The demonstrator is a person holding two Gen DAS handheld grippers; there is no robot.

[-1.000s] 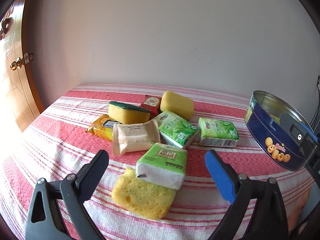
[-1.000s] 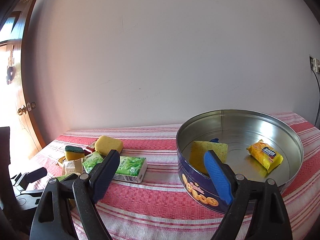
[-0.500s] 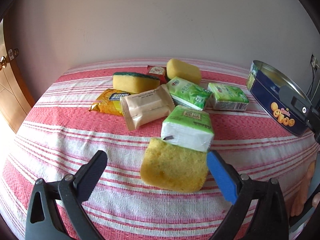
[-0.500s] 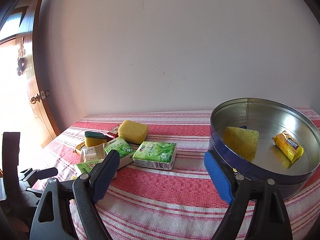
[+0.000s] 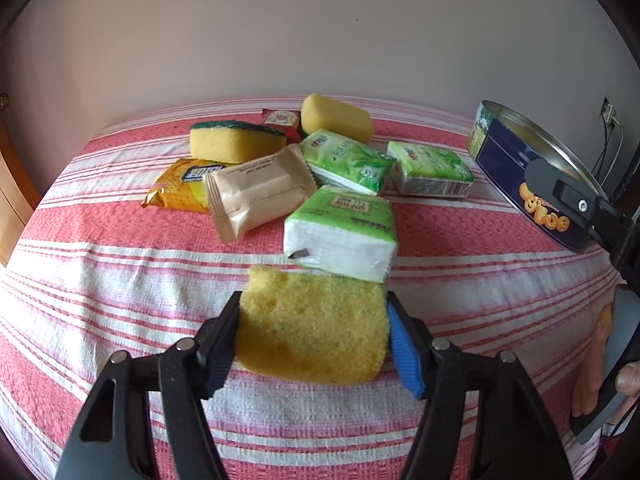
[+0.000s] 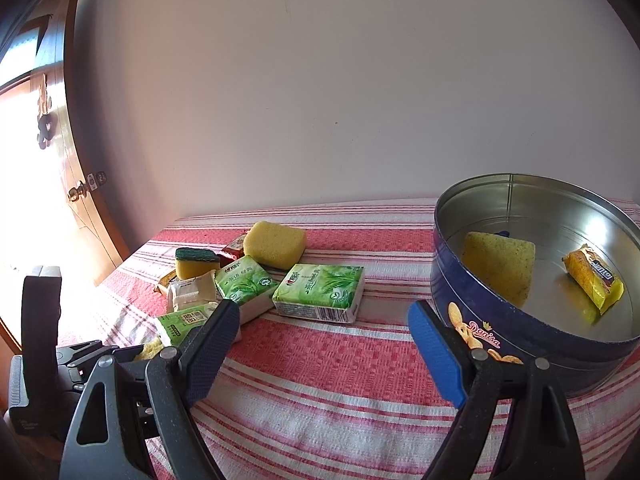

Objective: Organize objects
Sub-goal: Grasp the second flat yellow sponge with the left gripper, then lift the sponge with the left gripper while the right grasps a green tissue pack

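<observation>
The flat yellow sponge (image 5: 316, 336) lies at the near edge of the pile on a table covered with a red-and-white striped cloth (image 5: 100, 264), which stands against a plain pale wall (image 5: 320, 32). In the left wrist view the left gripper (image 5: 314, 338) has closed on the sponge, its black pad on one short side and its blue pad on the other, so the sponge's long axis runs across the view from finger to finger. A green-and-white tissue pack (image 5: 344, 232) rests on the sponge's far edge. Behind it lie a beige packet (image 5: 256, 192), an orange snack packet (image 5: 180, 184), two more green tissue packs (image 5: 344, 160), a green-topped scouring sponge (image 5: 236, 142) and a thick yellow sponge (image 5: 336, 118). The blue cookie tin (image 5: 516, 168) stands at the right.

In the right wrist view the right gripper (image 6: 324, 348) hangs above the cloth with its fingers wide apart, holding nothing. The tin (image 6: 472, 320) sits just beside its blue finger, with another yellow sponge (image 6: 500, 268) and a yellow snack packet (image 6: 596, 280) inside. A wooden door (image 6: 52, 184) is at the left, brightly lit.
</observation>
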